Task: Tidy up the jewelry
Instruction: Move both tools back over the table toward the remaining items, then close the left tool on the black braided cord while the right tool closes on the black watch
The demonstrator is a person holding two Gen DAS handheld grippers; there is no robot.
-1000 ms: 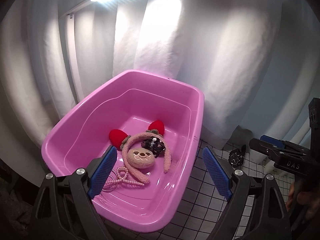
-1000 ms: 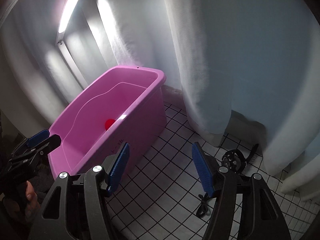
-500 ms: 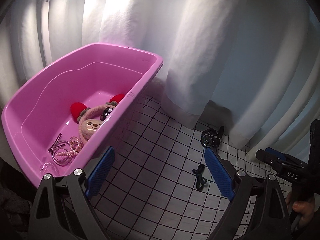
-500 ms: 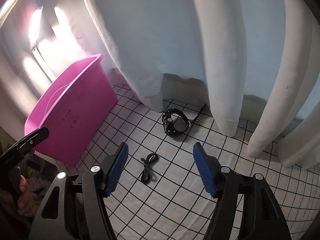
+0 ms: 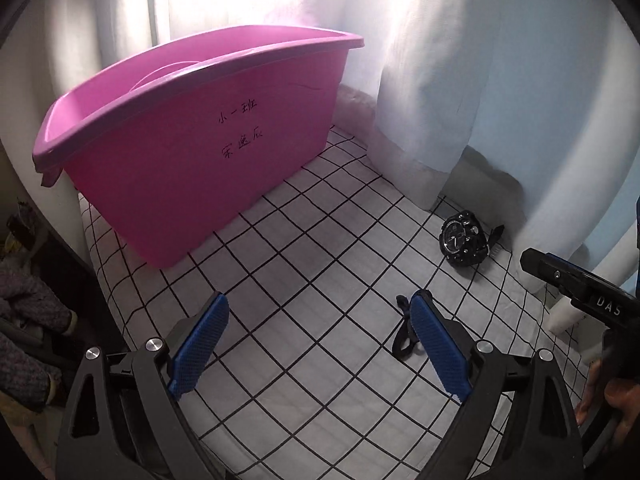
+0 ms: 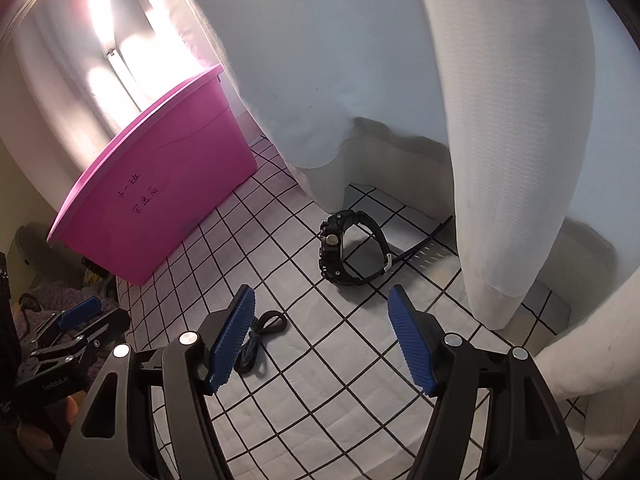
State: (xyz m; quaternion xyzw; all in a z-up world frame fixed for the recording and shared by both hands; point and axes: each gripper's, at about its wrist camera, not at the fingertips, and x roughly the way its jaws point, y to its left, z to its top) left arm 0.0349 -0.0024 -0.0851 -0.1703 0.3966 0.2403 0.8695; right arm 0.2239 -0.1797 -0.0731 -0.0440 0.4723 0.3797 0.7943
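Here, in the left wrist view, the left gripper [image 5: 316, 344] points down at a white cloth [image 5: 304, 264] with a black grid, its blue pads spread wide with nothing between them. A black hair tie [image 5: 403, 334] lies on the cloth just outside the right-hand pad, partly hidden behind it, so it sits beside the jaws and not within them. The black watch [image 5: 464, 243] rests farther ahead and to the right, near the foot of the white curtain [image 5: 440, 80], well clear of the pads. The pink tub [image 5: 192, 160], with dark handwriting on its side, stands ahead and to the left, on the cloth. At the right edge the right gripper [image 5: 580, 284] comes into view, with a hand [image 5: 612, 400] under it.

In the right wrist view, the right gripper [image 6: 322, 340] also angles down at the cloth [image 6: 360, 380], released and empty, its pads held apart. The watch [image 6: 350, 248] stands on its edge straight ahead, just beyond the fingertips and roughly centred on the gap, though not yet between the pads. Its loose strap end trails right toward the curtain [image 6: 500, 120]. The hair tie [image 6: 262, 334] lies by the left pad, partly behind it. The tub [image 6: 160, 196] sits farther off to the left. The left gripper [image 6: 68, 332] shows at the lower left edge.
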